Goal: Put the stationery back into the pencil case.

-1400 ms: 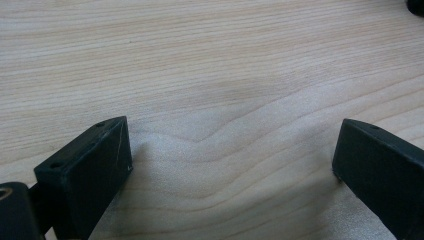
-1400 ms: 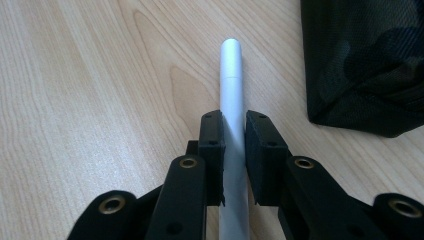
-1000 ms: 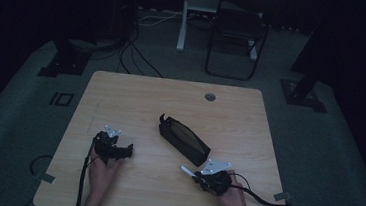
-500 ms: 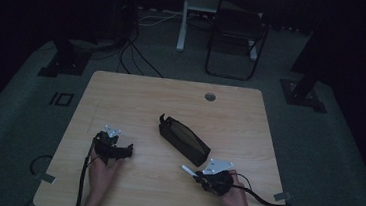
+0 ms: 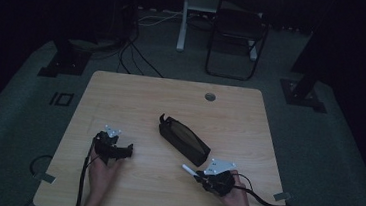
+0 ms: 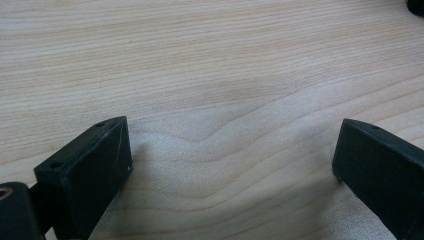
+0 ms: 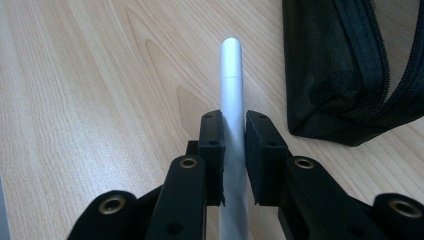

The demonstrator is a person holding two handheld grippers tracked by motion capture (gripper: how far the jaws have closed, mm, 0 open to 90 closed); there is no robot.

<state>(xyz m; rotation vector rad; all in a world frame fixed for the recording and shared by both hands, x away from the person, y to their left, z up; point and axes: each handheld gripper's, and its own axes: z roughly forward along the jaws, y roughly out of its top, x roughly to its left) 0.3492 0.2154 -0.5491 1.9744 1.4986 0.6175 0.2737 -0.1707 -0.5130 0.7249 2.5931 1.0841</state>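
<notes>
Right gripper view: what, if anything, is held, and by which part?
The right hand-held gripper clamps a white pen partway along its barrel.

Pouch (image 5: 184, 139): lay on the table (image 5: 136, 94), near its middle.
Left gripper (image 5: 127, 152): sat left of the pouch, at the near side, well apart from it.
Right gripper (image 5: 196, 173): sat just before the pouch's near end.
Pen (image 7: 233, 100): lay between the right gripper's jaws, beside the pouch.

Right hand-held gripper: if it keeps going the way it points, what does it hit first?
Probably nothing: the right hand-held gripper, shut on a white pen, points along bare table. The black pouch lies just beside that line.
</notes>
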